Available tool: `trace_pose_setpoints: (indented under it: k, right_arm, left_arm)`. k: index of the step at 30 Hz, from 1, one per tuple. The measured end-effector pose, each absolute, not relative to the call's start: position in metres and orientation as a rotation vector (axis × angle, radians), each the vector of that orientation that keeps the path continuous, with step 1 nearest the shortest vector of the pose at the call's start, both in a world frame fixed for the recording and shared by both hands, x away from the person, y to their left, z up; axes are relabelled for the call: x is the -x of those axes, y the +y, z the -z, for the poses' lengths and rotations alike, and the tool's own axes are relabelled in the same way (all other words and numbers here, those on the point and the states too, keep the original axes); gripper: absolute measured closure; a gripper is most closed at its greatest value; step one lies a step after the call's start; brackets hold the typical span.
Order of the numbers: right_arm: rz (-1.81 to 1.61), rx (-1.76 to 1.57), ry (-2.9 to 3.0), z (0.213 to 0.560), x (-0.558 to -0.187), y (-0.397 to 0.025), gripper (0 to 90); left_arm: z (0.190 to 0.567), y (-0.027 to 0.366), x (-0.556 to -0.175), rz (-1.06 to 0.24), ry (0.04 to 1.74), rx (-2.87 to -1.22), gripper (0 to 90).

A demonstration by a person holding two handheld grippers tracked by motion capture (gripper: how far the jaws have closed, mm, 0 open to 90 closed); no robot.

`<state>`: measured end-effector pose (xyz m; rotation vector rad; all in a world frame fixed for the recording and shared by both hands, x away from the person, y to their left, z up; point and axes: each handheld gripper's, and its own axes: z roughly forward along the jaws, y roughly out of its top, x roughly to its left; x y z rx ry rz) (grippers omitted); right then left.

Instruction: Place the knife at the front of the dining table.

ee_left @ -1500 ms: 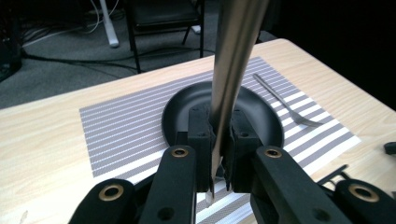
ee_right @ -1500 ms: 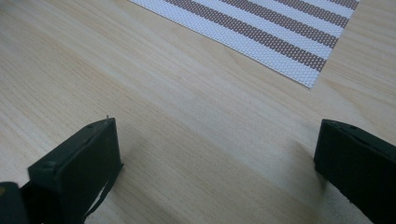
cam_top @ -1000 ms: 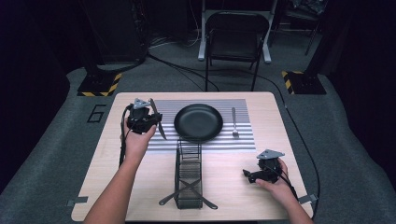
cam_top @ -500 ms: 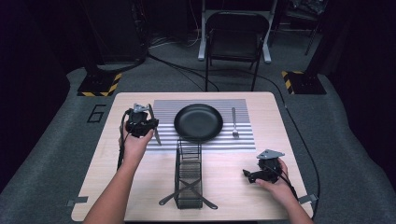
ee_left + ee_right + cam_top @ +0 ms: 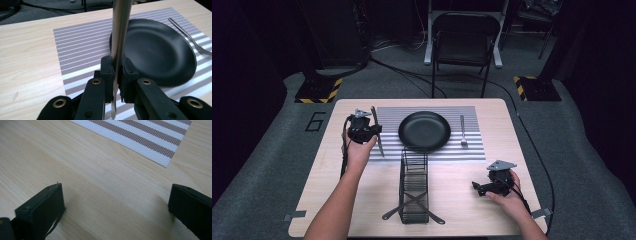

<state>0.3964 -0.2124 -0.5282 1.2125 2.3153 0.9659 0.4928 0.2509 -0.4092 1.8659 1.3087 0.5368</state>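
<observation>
My left gripper [image 5: 376, 131] is shut on a silver table knife [image 5: 377, 135] and holds it over the left edge of the striped placemat [image 5: 387, 117]. In the left gripper view the knife [image 5: 121, 27] stands clamped between the jaws of the left gripper [image 5: 117, 68], with the black plate [image 5: 155, 52] just to its right. The plate [image 5: 424, 131] sits mid-mat, and a fork [image 5: 463, 131] lies right of it. My right gripper [image 5: 477, 188] rests on the table at the front right. In its own view the right gripper [image 5: 116, 202] is open over bare wood.
A black wire caddy [image 5: 413, 185] stands on the wooden table [image 5: 322, 190] in front of the plate, between my two hands. A folding chair [image 5: 459, 35] stands behind the table. The fork [image 5: 190, 37] and the mat corner [image 5: 140, 132] lie near the grippers.
The left gripper has drifted slightly nearer and the knife has turned from a slant to lie along the mat's left edge. The right gripper has not moved.
</observation>
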Motion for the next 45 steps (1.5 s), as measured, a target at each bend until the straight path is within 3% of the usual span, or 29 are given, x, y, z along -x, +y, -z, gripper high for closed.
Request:
trace_pose_setpoints:
  k: [20,45]
  right_arm:
    - [-0.967,-1.212,2.314,0.528,-0.396,-0.212,0.0]
    - [-0.967,-1.213,2.314,0.528,-0.396,-0.212,0.0]
  left_arm:
    - [0.432,0.248,-0.522,-0.533,1.383,-1.700,82.6]
    - [0.476,0.242,-0.563,-0.499,1.476,-1.609,82.8]
